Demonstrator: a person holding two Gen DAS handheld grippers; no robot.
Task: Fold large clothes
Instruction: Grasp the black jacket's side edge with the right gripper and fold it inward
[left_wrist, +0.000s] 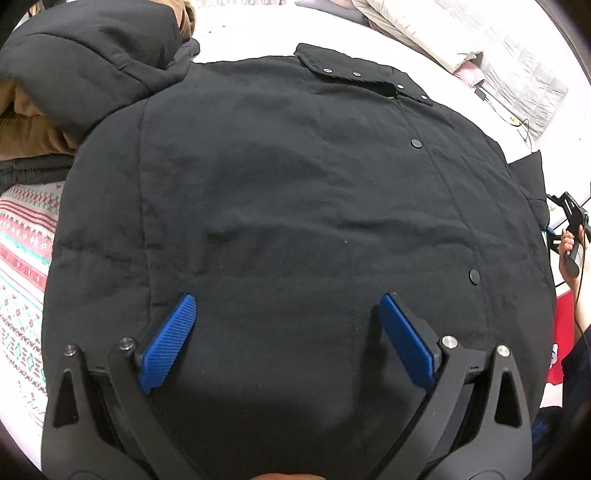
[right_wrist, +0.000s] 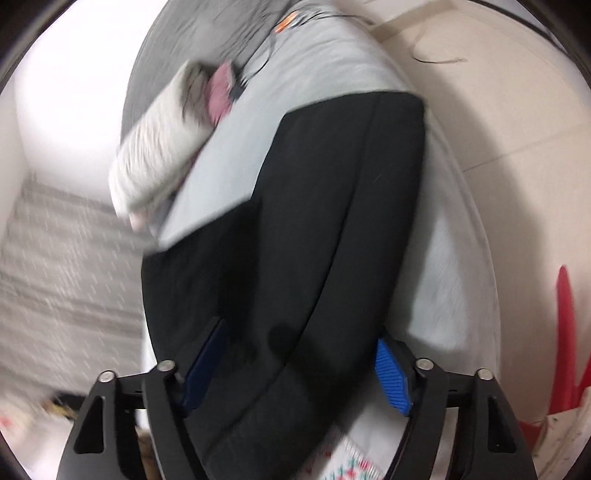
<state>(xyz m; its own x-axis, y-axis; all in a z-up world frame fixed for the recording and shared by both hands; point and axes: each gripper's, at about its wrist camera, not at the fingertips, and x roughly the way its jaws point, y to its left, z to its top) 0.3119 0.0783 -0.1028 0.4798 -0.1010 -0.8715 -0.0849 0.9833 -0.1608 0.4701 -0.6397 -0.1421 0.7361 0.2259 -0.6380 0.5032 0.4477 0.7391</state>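
Observation:
A large black padded jacket (left_wrist: 295, 192) lies spread flat on the bed, front up, with its snap placket (left_wrist: 415, 143) running down the right side and its hood (left_wrist: 92, 55) at the upper left. My left gripper (left_wrist: 287, 301) hovers open over the jacket's lower part with nothing between its blue pads (left_wrist: 166, 350). A hand holds my right gripper (left_wrist: 570, 221) at the jacket's right edge. In the blurred right wrist view, the right gripper (right_wrist: 300, 334) stands wide, with the jacket's side edge (right_wrist: 314, 240) lying between its pads (right_wrist: 393, 376). I see no squeeze on the cloth.
A brown garment (left_wrist: 22, 125) lies under the hood at the left. A patterned blanket (left_wrist: 22, 258) covers the bed's left part. White quilted bedding (left_wrist: 480, 37) and a cable (left_wrist: 517, 122) sit at the back right. Beige floor (right_wrist: 498, 92) borders the bed.

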